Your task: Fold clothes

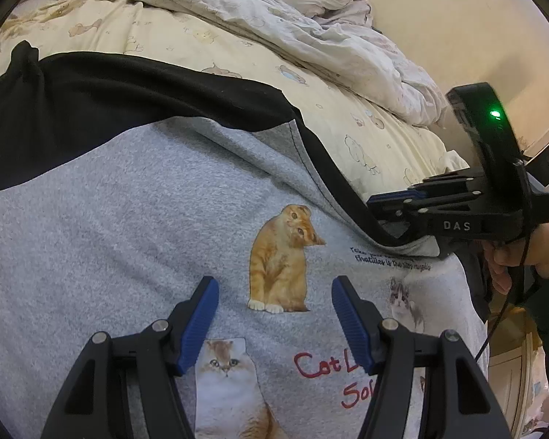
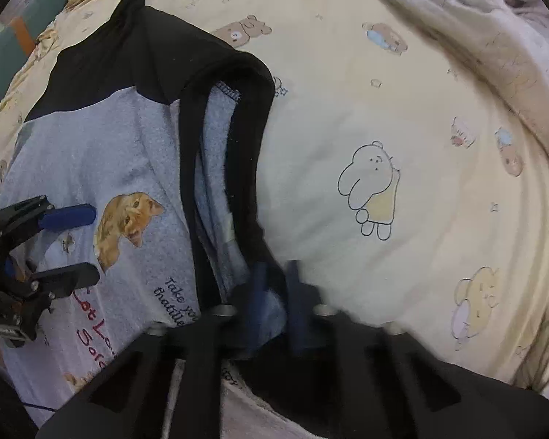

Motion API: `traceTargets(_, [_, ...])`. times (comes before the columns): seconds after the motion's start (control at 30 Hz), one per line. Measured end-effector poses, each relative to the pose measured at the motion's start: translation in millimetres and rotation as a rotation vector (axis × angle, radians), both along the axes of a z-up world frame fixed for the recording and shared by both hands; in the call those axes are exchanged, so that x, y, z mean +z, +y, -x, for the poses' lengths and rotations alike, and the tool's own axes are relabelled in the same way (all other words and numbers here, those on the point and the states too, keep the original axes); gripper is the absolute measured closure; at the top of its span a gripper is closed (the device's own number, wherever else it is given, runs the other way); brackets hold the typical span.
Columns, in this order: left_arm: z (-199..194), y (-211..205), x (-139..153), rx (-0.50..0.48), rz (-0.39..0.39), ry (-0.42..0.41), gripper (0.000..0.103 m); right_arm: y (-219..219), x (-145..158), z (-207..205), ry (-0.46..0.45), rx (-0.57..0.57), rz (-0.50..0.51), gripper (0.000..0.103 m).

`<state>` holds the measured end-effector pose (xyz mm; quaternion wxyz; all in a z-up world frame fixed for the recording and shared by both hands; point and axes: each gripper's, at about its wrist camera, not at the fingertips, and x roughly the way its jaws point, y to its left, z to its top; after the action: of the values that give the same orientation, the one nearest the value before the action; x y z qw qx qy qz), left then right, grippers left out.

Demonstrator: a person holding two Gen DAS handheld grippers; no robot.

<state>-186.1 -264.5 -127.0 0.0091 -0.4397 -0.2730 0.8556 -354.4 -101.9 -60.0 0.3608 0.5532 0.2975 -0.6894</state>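
**Two grippers over a grey cat-print shirt on the bed**

One grey shirt [image 1: 135, 226] with black sleeves and a black neck trim lies spread on a bed covered by a pale yellow sheet [image 2: 402, 117] printed with bears. A rumpled white duvet [image 1: 274, 11] is heaped at the far side of the bed. The shirt front carries an orange cat print [image 1: 280, 259], other cat pictures and red lettering.

The left gripper [image 1: 274, 292] hovers just above the chest of the shirt, its blue-padded fingers [image 1: 201, 325] spread wide on either side of the orange cat, with nothing pinched between them.

The right gripper [image 2: 276, 292] points steeply down at the shirt's collar [image 2: 238, 153], at the edge nearest the bare sheet. Its fingers are blurred, yet they stand close together with a fold of grey fabric and black trim caught between them, so they are closed on the shirt. A hand [image 1: 512, 252] holds this gripper's handle, seen at the right edge of the left wrist view.
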Motion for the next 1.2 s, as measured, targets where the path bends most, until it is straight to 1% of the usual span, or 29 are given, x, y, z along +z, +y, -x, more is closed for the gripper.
traceTargets(0.07, [4,0,0,-0.005,-0.001,0.0,0.038,2,9,-3,0.048,0.014,-0.007,0.097])
traceTargets(0.13, [6,1,0,-0.005,0.001,0.0,0.038,5,23,3,0.119,-0.006,0.004,0.097])
traceTargets(0.2, [7,2,-1,-0.006,0.003,0.0,0.038,7,41,16,0.182,-0.045,0.042,0.097])
traceTargets(0.3, [8,2,-1,-0.005,0.003,0.001,0.038,2,62,50,0.26,-0.113,0.075,0.097])
traceTargets(0.37, [10,3,-1,-0.006,0.009,0.002,0.038,-17,55,66,0.287,-0.134,0.062,0.097])
traceTargets(0.43, [11,5,-1,-0.009,0.017,0.003,0.038,-29,37,88,0.295,-0.133,-0.008,0.097])
traceTargets(0.47, [12,6,-1,-0.01,0.022,0.003,0.038,-40,20,97,0.286,-0.136,-0.036,0.097])
traceTargets(0.5, [12,6,-1,-0.011,0.024,0.003,0.038,-39,7,106,0.277,-0.142,-0.074,0.097])
traceTargets(0.57, [11,5,-1,-0.01,0.017,0.003,0.038,-37,-9,117,0.268,-0.171,-0.119,0.097])
traceTargets(0.6, [11,5,-1,-0.01,0.014,0.003,0.038,-34,-13,122,0.27,-0.195,-0.126,0.091])
traceTargets(0.63, [11,5,-1,-0.009,0.011,0.002,0.038,-28,-8,128,0.263,-0.238,-0.098,0.091])
traceTargets(0.73, [12,6,-2,-0.012,0.011,0.003,0.038,2,22,140,0.191,-0.355,0.1,0.086])
traceTargets(0.8, [12,6,-2,-0.011,0.008,0.002,0.038,23,40,138,0.151,-0.373,0.161,0.083])
traceTargets(0.87, [11,7,-3,-0.011,0.004,0.003,0.038,43,54,134,0.11,-0.383,0.209,0.082])
traceTargets(0.97, [9,8,-2,-0.01,0.015,0.006,0.038,62,43,108,0.064,-0.315,0.123,0.082])
traceTargets(1.03, [9,11,-2,-0.01,0.028,0.007,0.038,73,22,99,-0.014,-0.29,0.084,0.082])
traceTargets(1.07, [9,12,-2,-0.01,0.032,0.008,0.038,78,15,94,-0.039,-0.295,0.072,0.082])
traceTargets(1.13, [10,10,-2,-0.011,0.039,0.009,0.038,85,-6,85,-0.127,-0.31,0.073,0.079])
traceTargets(1.2, [11,9,-2,-0.01,0.041,0.011,0.038,80,-3,71,-0.064,-0.274,0.083,0.079])
